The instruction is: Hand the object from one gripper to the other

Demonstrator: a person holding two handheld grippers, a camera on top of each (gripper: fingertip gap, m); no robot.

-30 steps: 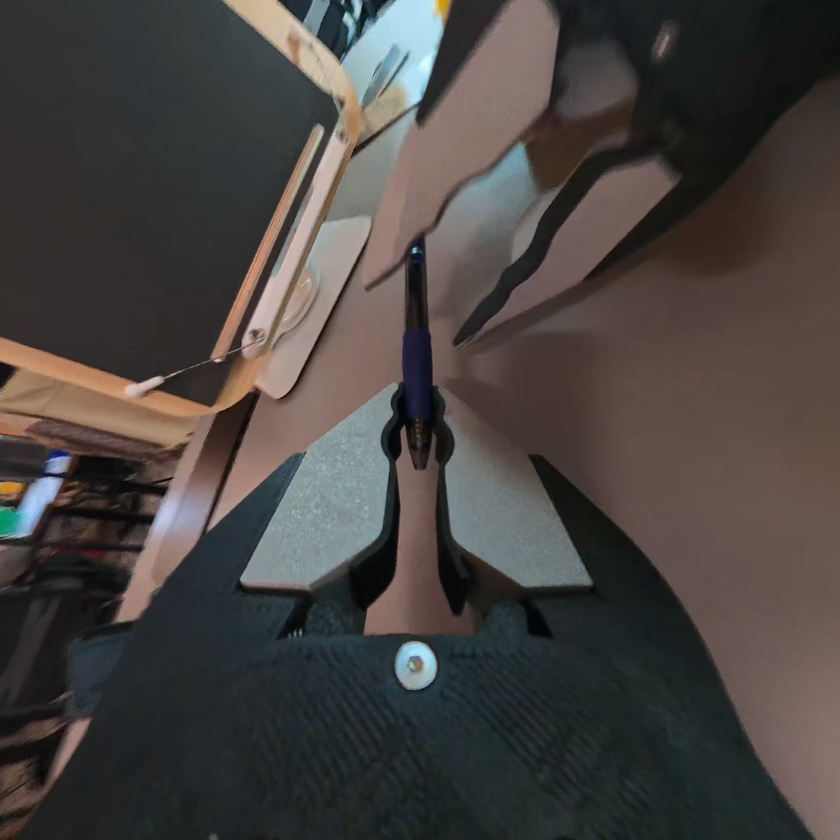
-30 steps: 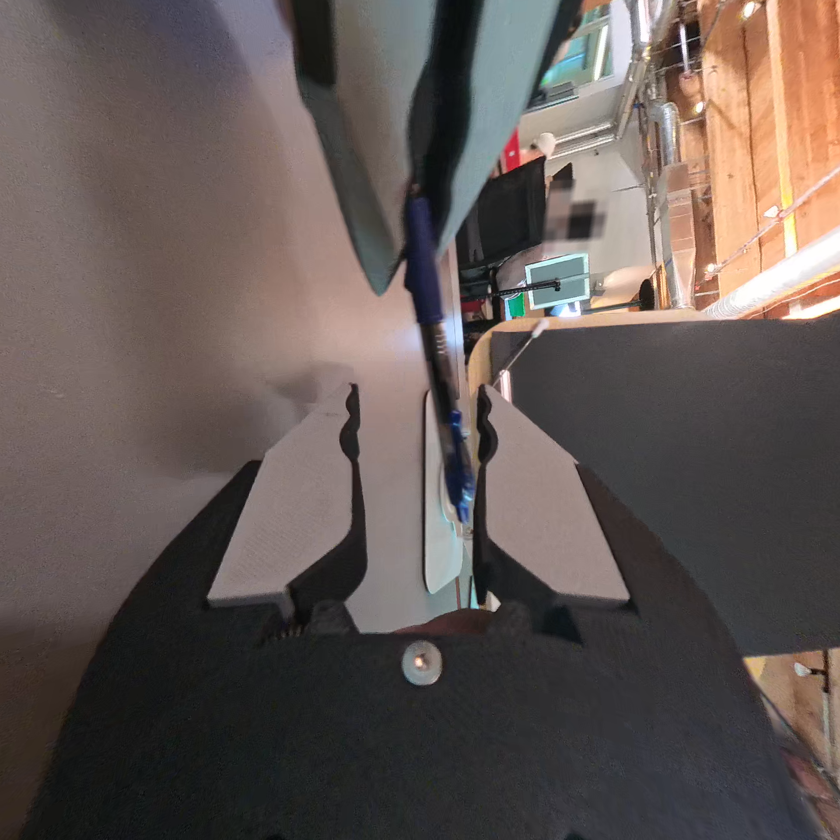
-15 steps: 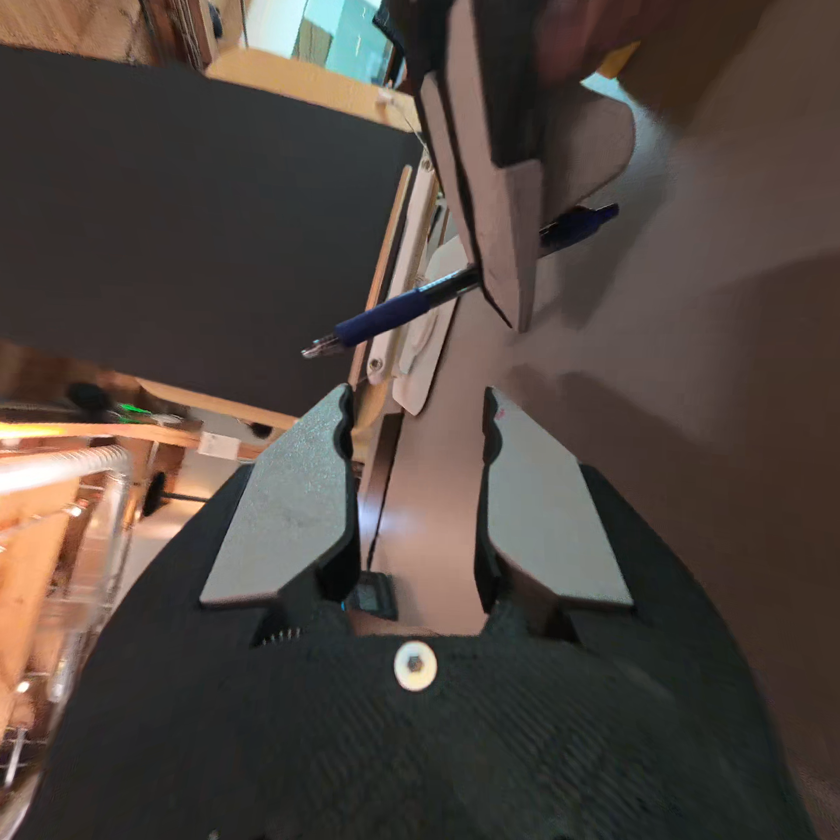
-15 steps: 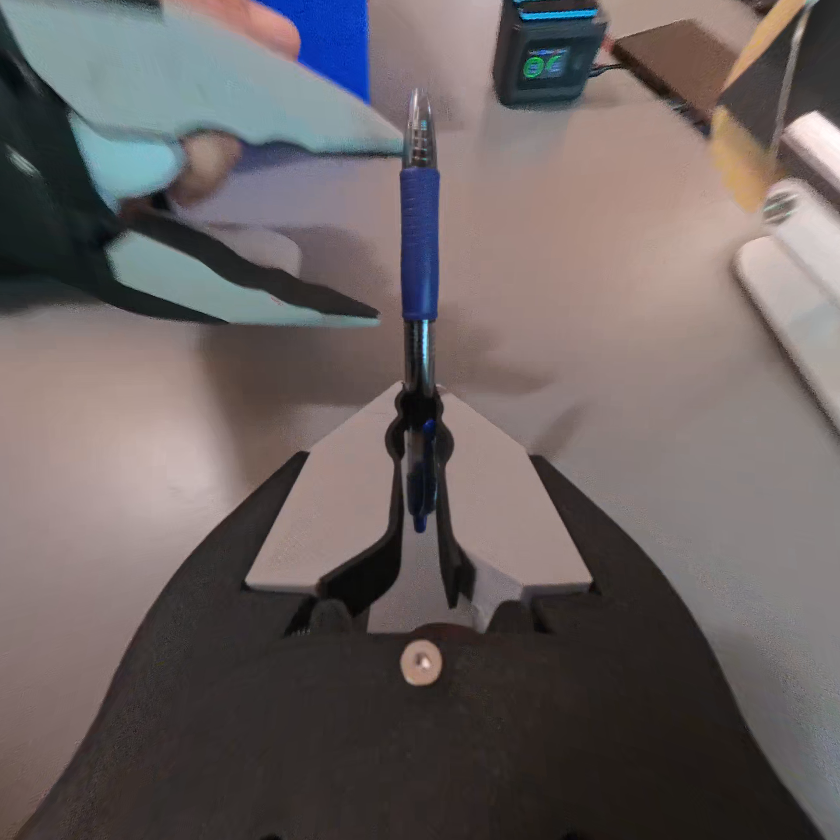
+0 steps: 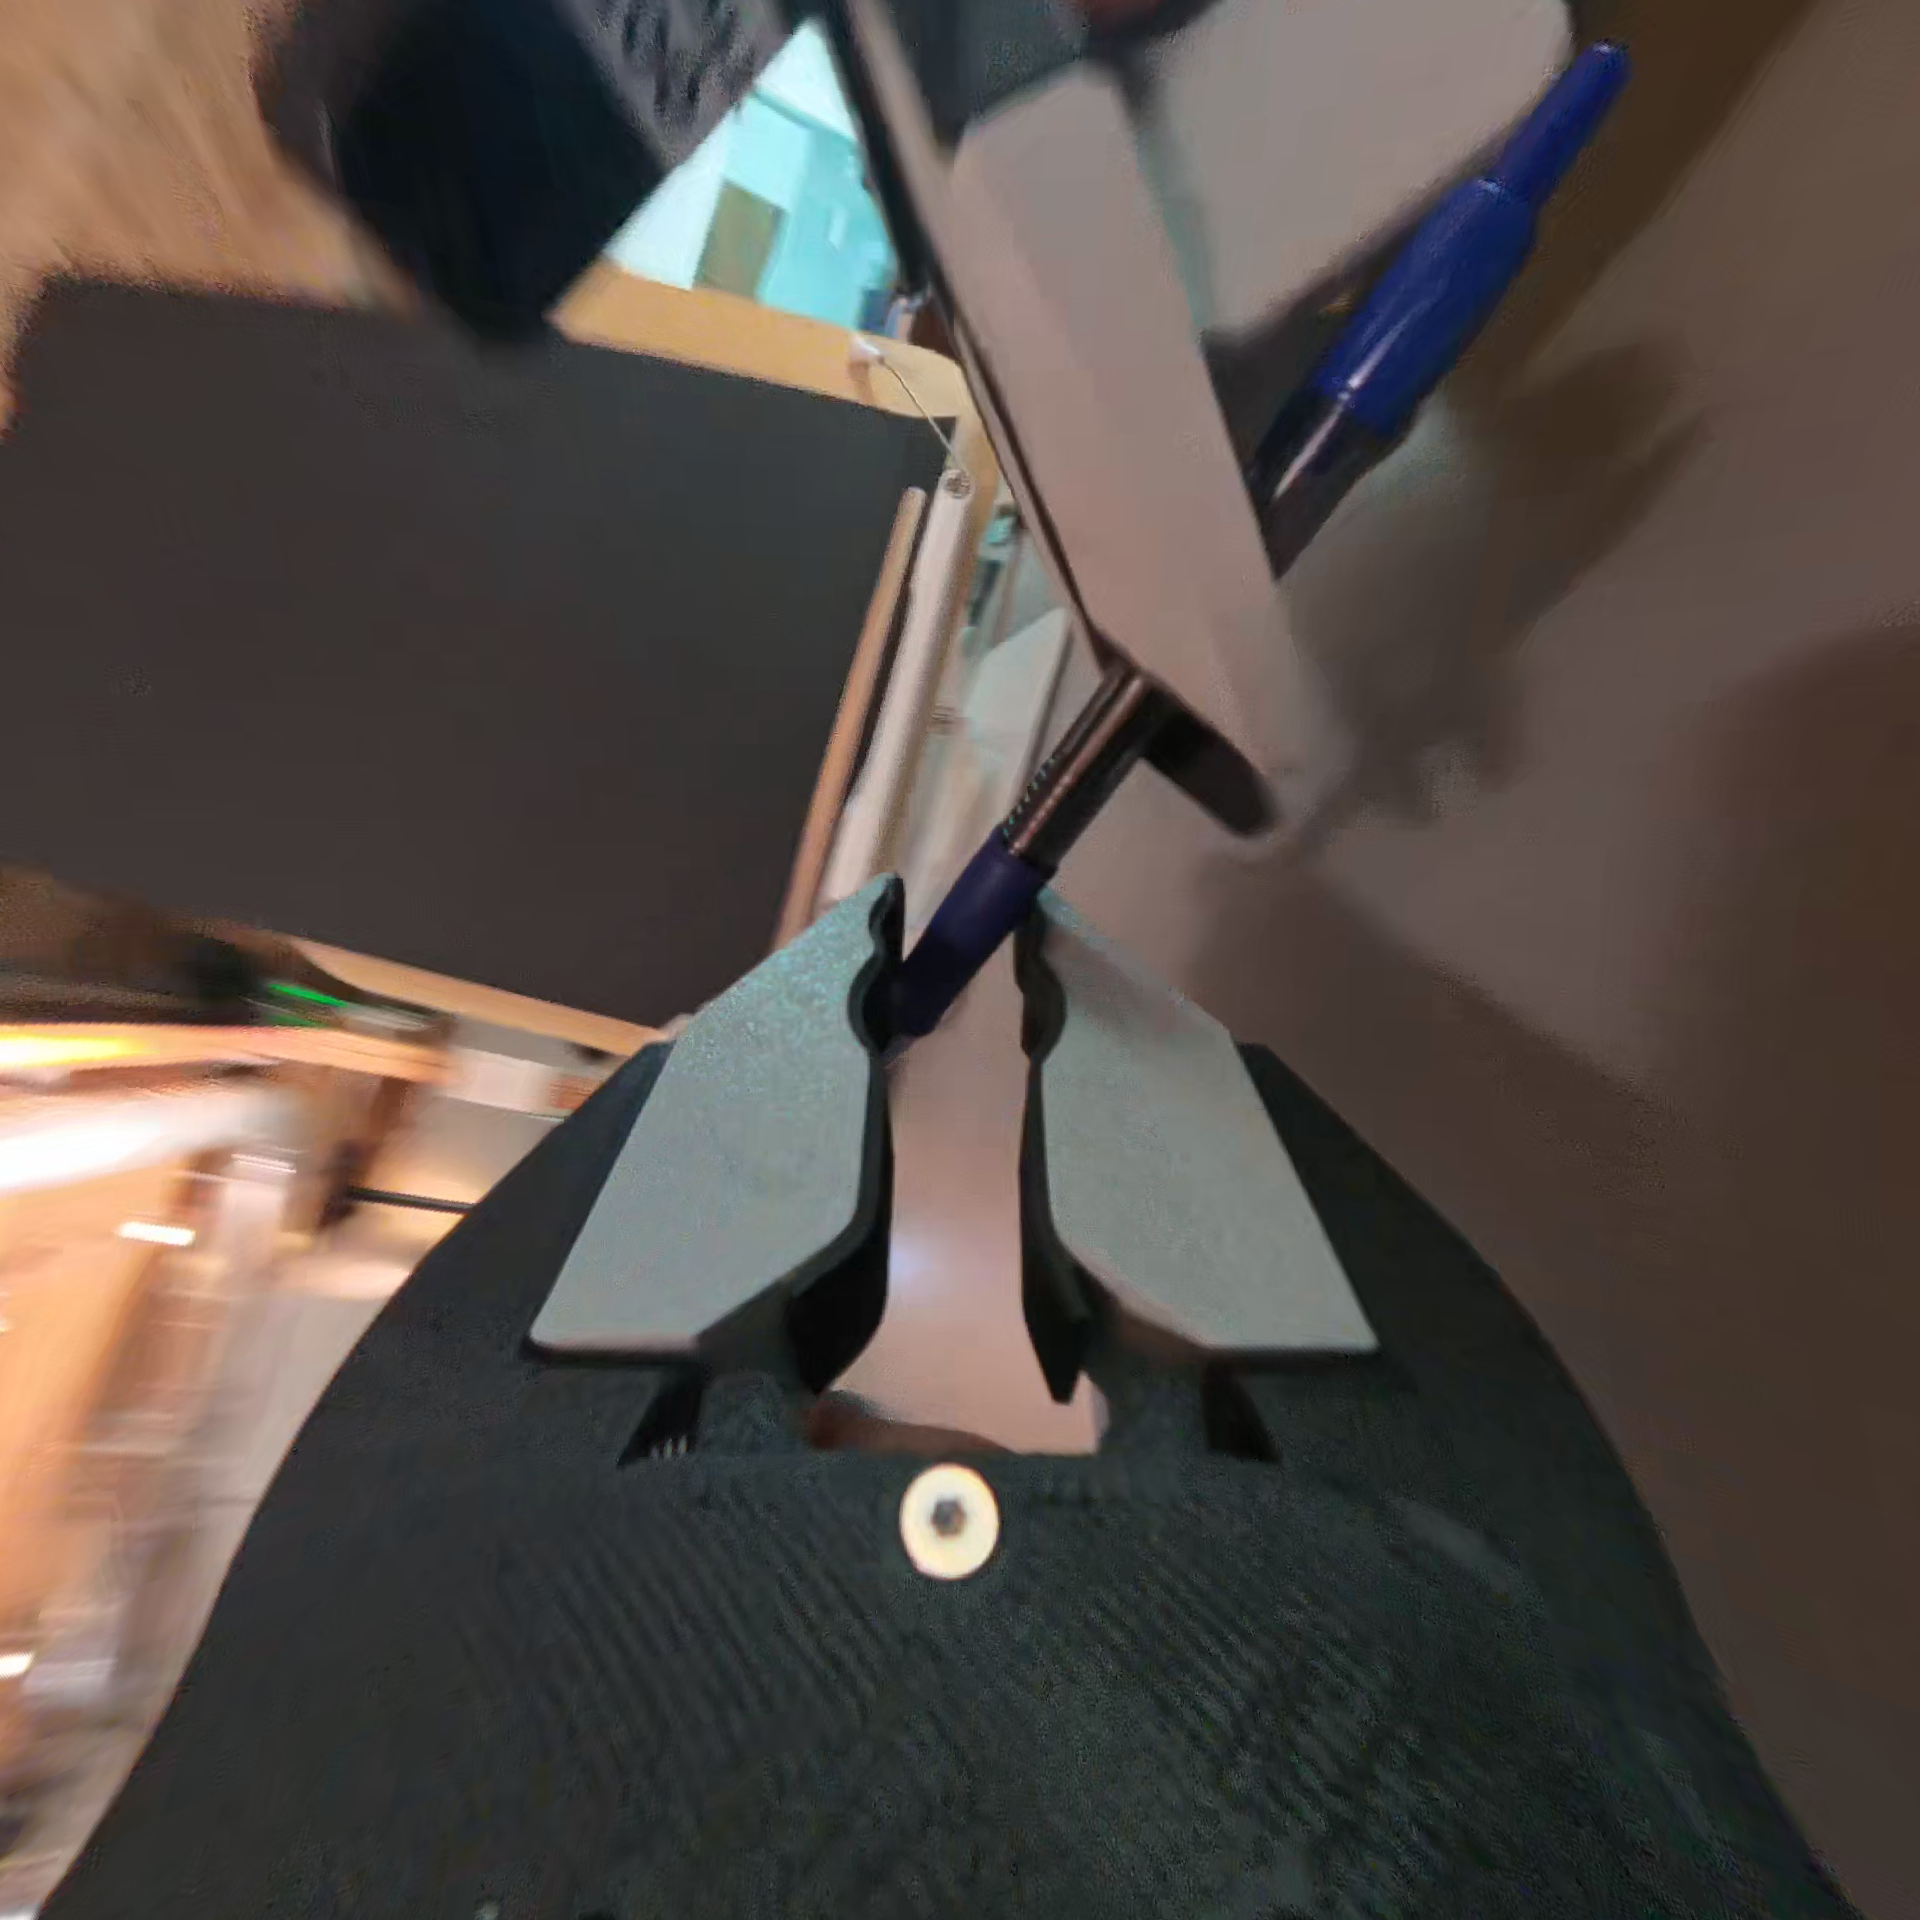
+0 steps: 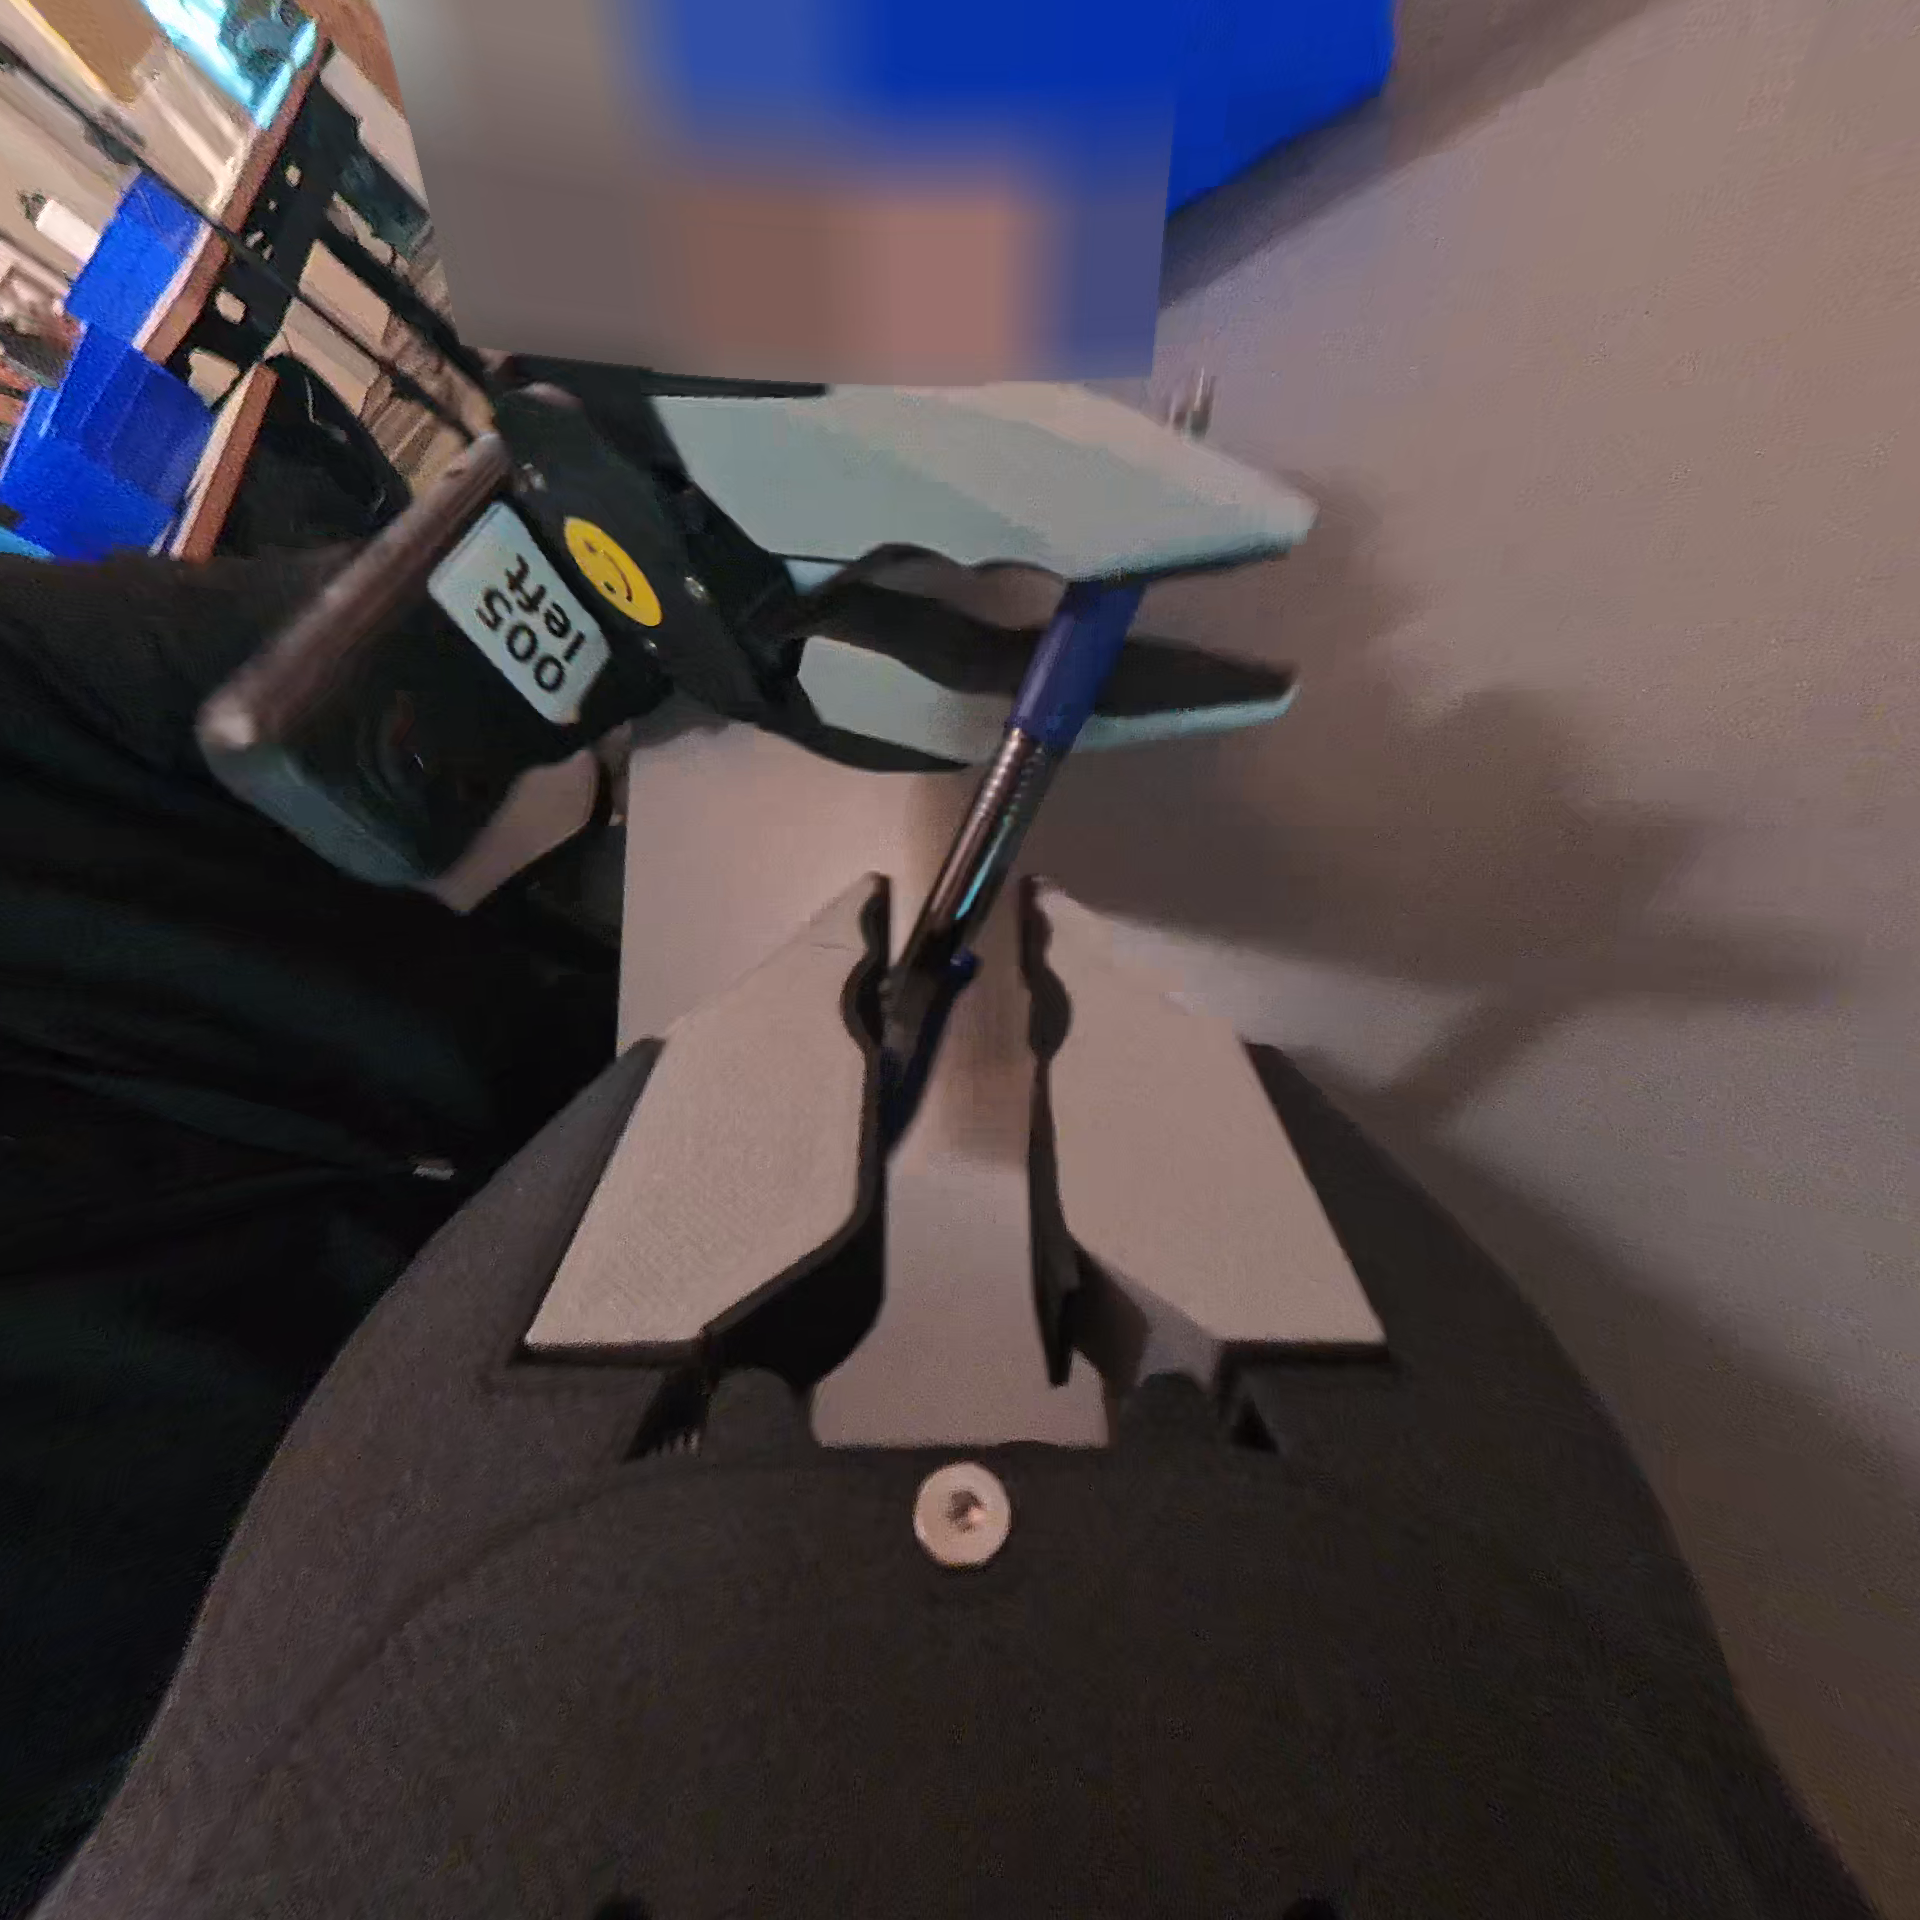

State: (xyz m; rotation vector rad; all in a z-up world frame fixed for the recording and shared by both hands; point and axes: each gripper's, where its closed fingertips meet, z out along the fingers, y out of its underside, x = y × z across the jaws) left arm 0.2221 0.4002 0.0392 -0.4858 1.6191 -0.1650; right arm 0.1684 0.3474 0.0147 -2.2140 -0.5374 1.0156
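Right now the left gripper point(image 5: 961, 914) is pinching the blue pen point(image 5: 1075, 764) by its rubber grip, its fingers narrowed around the barrel, which is crossing the gap at a slant. The right gripper point(image 6: 956, 894) is standing with its fingers parted; the pen's clip end is leaning against one finger only, clear of the other. Both grippers are meeting tip to tip above the brown table point(image 5: 1662, 1039), and the pen is bridging them in the air. Motion blur is smearing the edges. A black panel point(image 5: 416, 623) is standing at the table's far edge
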